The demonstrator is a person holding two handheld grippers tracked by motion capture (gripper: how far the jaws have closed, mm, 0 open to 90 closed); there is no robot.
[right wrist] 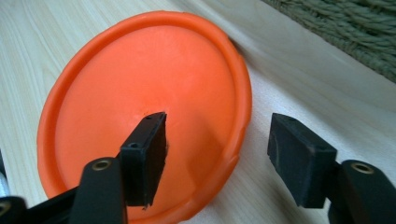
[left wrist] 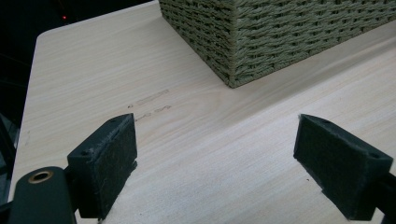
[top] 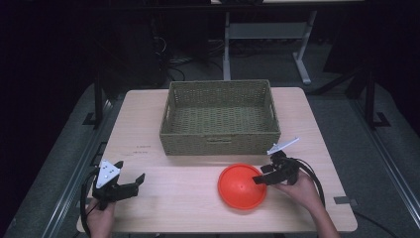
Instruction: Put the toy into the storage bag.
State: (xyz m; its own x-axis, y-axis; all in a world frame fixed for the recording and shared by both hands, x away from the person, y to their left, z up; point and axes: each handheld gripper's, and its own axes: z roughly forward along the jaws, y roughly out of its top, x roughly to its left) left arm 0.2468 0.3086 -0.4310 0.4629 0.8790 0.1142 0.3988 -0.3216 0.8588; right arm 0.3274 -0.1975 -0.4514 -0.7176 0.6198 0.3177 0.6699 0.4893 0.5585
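An orange round plate (top: pixel 241 187) lies on the wooden table (top: pixel 168 203), just in front of the woven basket (top: pixel 220 141). My right gripper (top: pixel 261 174) sits low at the plate's right edge, held by a hand. In the right gripper view the plate (right wrist: pixel 140 93) has its rim between the two jaws: one jaw is over the plate's hollow, the other is outside the rim above bare wood. The pads do not press on the rim, so the right gripper (right wrist: pixel 218 121) is open. My left gripper (top: pixel 131 170) rests at the table's front left, open (left wrist: pixel 217 123), nothing between its pads.
The green-grey woven basket (left wrist: pixel 261 37) stands at the back middle of the table, and nothing is seen inside it; its wall (right wrist: pixel 355 28) is close behind the plate. Bare wood stretches between the two grippers. Dark floor and a desk frame lie beyond the table.
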